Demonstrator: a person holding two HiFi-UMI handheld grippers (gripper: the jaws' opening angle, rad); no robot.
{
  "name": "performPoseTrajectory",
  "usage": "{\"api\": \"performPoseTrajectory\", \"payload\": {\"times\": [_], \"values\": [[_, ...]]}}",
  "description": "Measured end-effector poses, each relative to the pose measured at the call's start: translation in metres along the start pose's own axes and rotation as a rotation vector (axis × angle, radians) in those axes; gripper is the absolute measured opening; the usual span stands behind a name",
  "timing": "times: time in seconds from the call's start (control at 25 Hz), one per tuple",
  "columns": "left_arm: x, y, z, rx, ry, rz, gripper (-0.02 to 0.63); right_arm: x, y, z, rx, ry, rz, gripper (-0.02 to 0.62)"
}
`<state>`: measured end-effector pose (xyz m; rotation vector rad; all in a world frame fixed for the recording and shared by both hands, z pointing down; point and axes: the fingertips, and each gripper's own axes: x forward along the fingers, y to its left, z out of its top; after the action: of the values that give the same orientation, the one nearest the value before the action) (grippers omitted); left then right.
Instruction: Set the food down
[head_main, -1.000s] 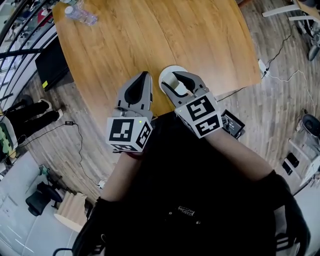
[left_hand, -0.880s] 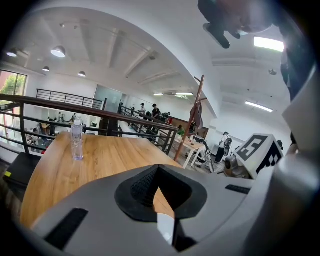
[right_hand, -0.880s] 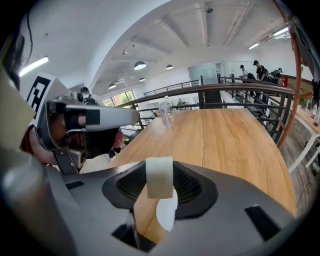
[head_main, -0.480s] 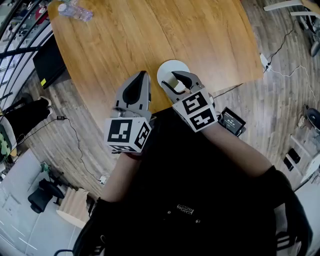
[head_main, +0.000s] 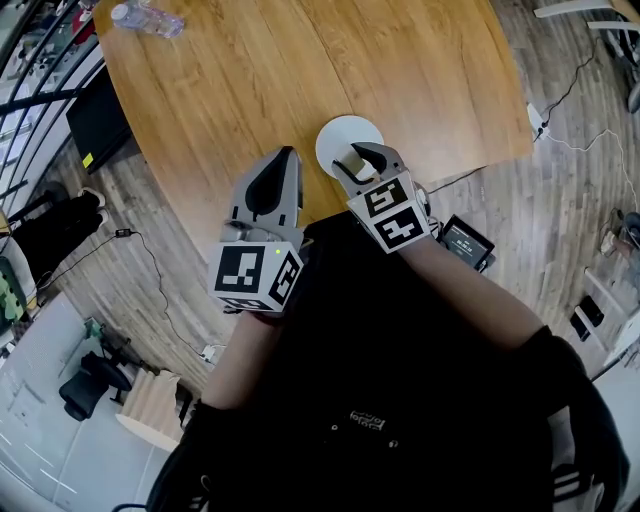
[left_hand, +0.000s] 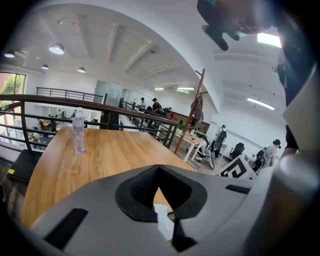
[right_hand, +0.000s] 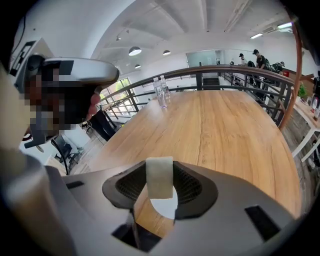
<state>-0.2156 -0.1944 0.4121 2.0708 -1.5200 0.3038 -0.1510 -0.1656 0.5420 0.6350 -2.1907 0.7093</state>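
Note:
A pale beige block of food is pinched between the black ribbed pads of my right gripper. In the head view that right gripper hangs with the food over the near part of a small white plate, which stands on the wooden table close to its front edge. The plate shows just under the food. My left gripper hovers to the left of the plate with its jaws together and nothing in them. Through them a bit of the plate shows.
A clear water bottle lies far off at the table's back left corner. A dark flat screen leans by the table's left edge. A small black device and cables lie on the floor to the right. A railing runs behind the table.
My right gripper has sunk toward the plate with the food still in it. The left gripper has stayed where it was.

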Motion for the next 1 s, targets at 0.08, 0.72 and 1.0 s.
{"api": "performPoseTrajectory", "payload": {"times": [0.08, 0.72, 1.0], "values": [[0.000, 0.002, -0.003, -0.005, 0.005, 0.006, 0.005, 0.006, -0.002, -0.007, -0.004, 0.016, -0.006, 0.173], [0.000, 0.003, -0.010, -0.016, 0.028, 0.027, 0.005, 0.038, -0.015, -0.042, -0.018, 0.099, -0.038, 0.175], [0.000, 0.003, -0.010, -0.012, 0.034, 0.027, 0.005, 0.054, -0.026, -0.057, -0.033, 0.142, -0.068, 0.174]]}}
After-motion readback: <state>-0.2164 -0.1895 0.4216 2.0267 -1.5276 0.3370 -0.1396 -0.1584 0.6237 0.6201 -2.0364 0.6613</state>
